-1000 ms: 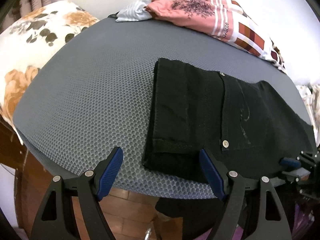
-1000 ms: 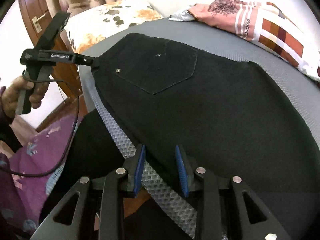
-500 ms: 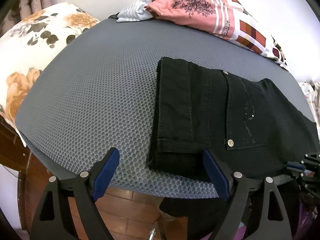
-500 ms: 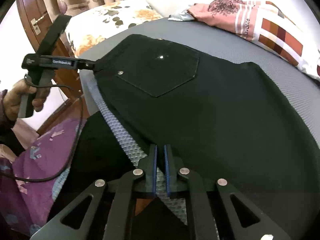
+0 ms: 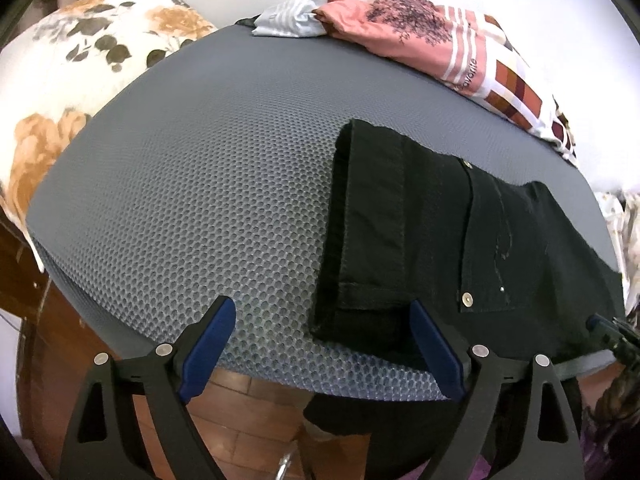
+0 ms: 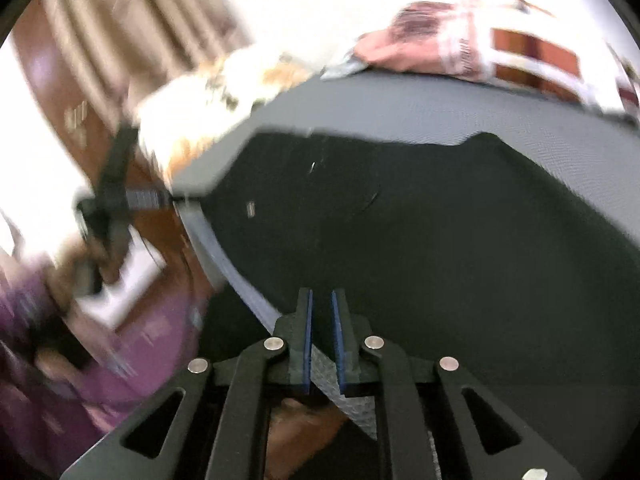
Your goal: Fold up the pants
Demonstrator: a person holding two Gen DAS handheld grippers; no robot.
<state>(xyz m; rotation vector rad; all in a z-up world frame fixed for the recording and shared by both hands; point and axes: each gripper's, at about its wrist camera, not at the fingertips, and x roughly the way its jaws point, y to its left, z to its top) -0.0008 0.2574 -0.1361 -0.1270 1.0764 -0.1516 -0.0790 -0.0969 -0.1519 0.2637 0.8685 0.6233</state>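
Only one legible text: "favorite", white lettering, running sideways along striped band of pink garment (image 5: 436, 46) at far edge of grey mat (image 5: 200, 184). Same garment in right wrist view too blurred for reading. No other labels, numbers or signs made out.

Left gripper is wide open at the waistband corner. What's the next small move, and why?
Probably ease the left gripper forward and close on the pants at the waistband corner: it lies unheld between the open jaws, with part of the pants hanging off the mattress edge.

Matt black cloth pants (image 5: 460, 240), honeycomb-textured grey mat (image 5: 200, 200)
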